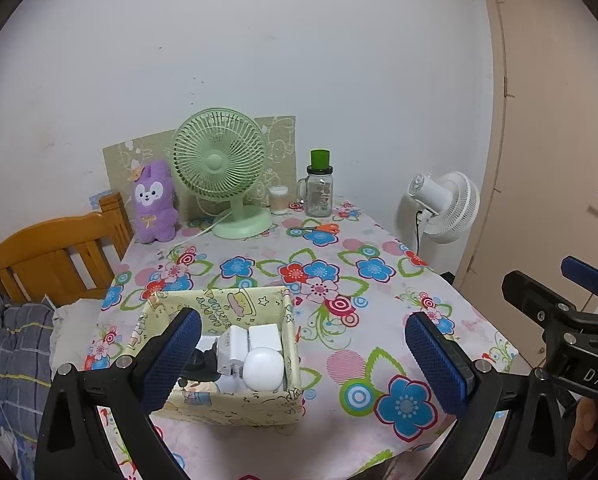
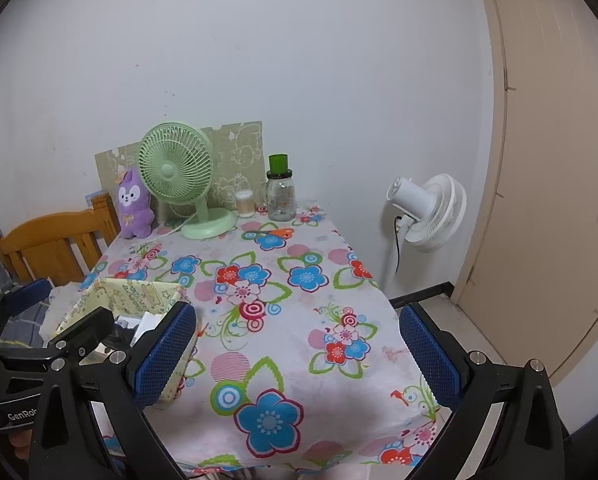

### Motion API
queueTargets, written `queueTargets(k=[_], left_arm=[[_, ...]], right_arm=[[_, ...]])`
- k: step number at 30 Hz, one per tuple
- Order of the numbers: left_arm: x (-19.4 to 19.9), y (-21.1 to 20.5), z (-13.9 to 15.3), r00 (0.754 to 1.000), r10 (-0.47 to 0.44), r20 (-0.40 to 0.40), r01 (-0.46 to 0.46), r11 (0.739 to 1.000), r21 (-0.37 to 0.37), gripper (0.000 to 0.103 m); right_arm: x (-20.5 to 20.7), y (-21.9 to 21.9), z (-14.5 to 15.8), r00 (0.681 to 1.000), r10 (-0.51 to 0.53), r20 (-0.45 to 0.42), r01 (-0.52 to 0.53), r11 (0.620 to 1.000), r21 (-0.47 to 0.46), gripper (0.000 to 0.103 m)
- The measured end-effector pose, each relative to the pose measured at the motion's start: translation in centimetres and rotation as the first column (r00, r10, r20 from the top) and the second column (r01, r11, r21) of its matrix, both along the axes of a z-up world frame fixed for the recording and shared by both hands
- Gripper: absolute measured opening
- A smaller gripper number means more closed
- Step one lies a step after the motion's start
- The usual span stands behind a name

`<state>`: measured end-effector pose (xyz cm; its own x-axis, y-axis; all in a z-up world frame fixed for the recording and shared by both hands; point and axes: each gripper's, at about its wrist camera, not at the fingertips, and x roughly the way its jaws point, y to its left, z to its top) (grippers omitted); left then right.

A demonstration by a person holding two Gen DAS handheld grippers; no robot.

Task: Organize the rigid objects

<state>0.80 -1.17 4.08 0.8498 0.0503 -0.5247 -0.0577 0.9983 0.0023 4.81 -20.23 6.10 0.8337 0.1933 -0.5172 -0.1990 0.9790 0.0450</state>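
1. Left gripper hangs above the near edge of the table, fingers spread wide, holding nothing. The box sits under it at about 7 o'clock on the table, close to the front-left edge.
2. The task's things lie in that box: white blocks, a white round case and something dark I cannot make out. They are packed touching one another, so a pad pushed between them could, I reckon, nudge a neighbour or tip the soft-walled box toward the edge.
3. The left pad is over the box's left wall; coming straight down it might catch the rim.
4. Right gripper hovers over bare cloth at 6 o'clock, also wide and empty. The two grippers are near each other and could knock together if both go for the box.
5. Far side, well apart: plush at 11 o'clock, green fan with its cord at 12, cotton-swab jar, bottle, scissors at 1.
6. White fan stands off the table at 2 o'clock. Nothing blocks the way.
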Motion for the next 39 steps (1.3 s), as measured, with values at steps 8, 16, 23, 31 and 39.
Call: queueTargets(k=[8,16,23,31,39], left_arm=[[0.0,0.1,-0.1,1.000,0.003,-0.003,-0.003,1.000,-0.001,0.103],[-0.2,0.4,0.0,1.000,0.010,0.005,-0.010,1.000,0.008,0.103],[-0.2,0.4,-0.1,1.000,0.014,-0.001,-0.014,1.000,0.014,0.103],[-0.3,0.1,0.0,1.000,-0.009,0.001,0.009,1.000,0.020,0.103],[-0.1,-0.1,-0.3,1.000,-0.006,-0.005,0.006,1.000,0.026,0.103]], right_arm=[[0.0,0.3,-0.2,1.000,-0.002,0.023,0.002,1.000,-0.011,0.103],[0.0,0.4,-0.3,1.000,-0.001,0.024,0.001,1.000,-0.007,0.103],[0.0,0.6,-0.3,1.000,0.004,0.028,-0.004,1.000,-0.012,0.103],[0.0,0.6,-0.5,1.000,0.002,0.028,-0.001,1.000,-0.003,0.103],[0.3,1.3,-0.5,0.999,0.039,0.032,-0.039,0.999,-0.002,0.103]])
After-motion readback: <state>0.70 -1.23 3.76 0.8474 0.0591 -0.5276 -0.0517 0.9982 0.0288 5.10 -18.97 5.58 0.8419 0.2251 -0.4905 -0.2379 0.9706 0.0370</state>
